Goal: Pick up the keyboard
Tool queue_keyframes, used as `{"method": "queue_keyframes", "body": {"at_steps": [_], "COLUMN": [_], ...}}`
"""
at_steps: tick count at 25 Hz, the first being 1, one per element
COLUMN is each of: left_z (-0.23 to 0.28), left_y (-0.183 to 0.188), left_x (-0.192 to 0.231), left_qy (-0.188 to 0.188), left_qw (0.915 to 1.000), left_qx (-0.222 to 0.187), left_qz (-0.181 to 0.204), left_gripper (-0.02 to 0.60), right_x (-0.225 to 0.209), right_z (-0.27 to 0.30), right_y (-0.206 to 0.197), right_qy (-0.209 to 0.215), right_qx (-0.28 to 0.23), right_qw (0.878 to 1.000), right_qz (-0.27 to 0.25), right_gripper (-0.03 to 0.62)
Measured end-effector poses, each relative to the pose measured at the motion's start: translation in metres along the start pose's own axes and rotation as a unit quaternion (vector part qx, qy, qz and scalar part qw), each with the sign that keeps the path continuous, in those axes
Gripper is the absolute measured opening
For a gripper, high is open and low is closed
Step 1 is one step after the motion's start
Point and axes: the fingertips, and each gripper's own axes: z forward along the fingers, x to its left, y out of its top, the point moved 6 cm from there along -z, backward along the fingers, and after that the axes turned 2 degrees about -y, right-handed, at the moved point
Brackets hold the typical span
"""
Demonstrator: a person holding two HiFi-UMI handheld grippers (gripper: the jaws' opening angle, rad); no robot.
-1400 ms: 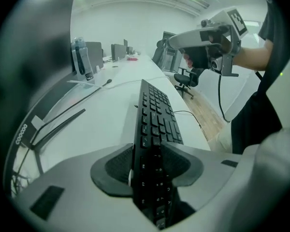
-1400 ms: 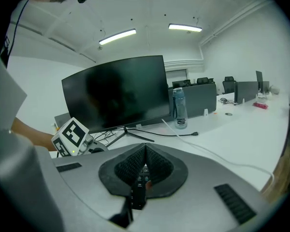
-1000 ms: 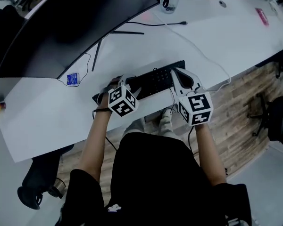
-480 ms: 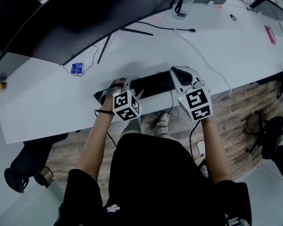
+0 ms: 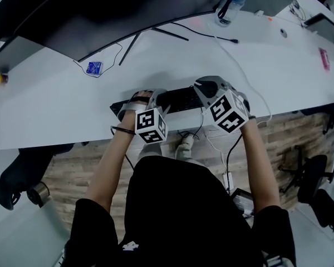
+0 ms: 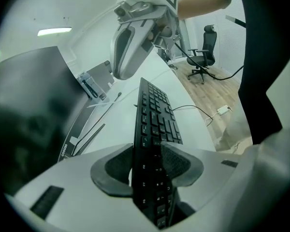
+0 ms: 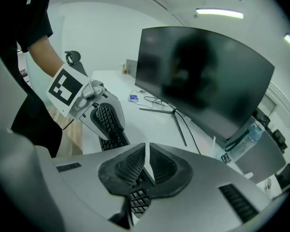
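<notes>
Since a second ago the right gripper [image 5: 205, 88] has rolled, so its marker cube now sits tilted, and the keyboard [image 5: 181, 99] lies more nearly along the counter's [image 5: 55, 110] near edge. The left gripper [image 6: 147, 164] clamps the keyboard's left end, pads pressed on both faces. In the right gripper view the jaws stand closed together, with only a thin sliver between the pads, and the keyboard's right end shows just below them. Farther back, a dark monitor [image 5: 72, 15] and a water bottle [image 5: 231, 5] stand on the counter.
</notes>
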Motion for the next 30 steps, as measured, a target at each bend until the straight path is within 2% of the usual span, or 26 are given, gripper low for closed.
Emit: {"method": "queue_keyframes", "body": {"at_steps": [2,6,13,19,27,30], "left_z": [0.0,-0.003,-0.005,-0.007,-0.01,-0.011], "left_y": [0.002,0.003,0.005,0.006,0.008,0.007], "left_x": [-0.003,-0.006,-0.008,-0.012,-0.019,-0.021], "left_qy": [0.002,0.011,0.02,0.025,0.033,0.035], "left_qw": [1.0,0.9999,0.9997,0.9994,0.999,0.999], "left_qx": [0.0,0.002,0.006,0.008,0.006,0.005], "left_qz": [0.004,0.005,0.015,0.022,0.03,0.027], "left_gripper": [0.186,0.186,0.186,0.187,0.186,0.186], "right_x": [0.004,0.014,0.031,0.054,0.068,0.071], "right_z": [0.005,0.018,0.051,0.081,0.09,0.091], "right_y": [-0.001,0.0,-0.005,-0.02,-0.021,-0.021], "right_qy": [0.028,0.087,0.168,0.213,0.262,0.268], "right_qx": [0.013,0.045,0.106,0.159,0.203,0.208], "right_qw": [0.999,0.994,0.974,0.948,0.919,0.914], "right_qz": [-0.014,-0.049,-0.111,-0.175,-0.212,-0.222], "right_gripper": [0.013,0.104,0.207,0.213,0.215,0.213]}}
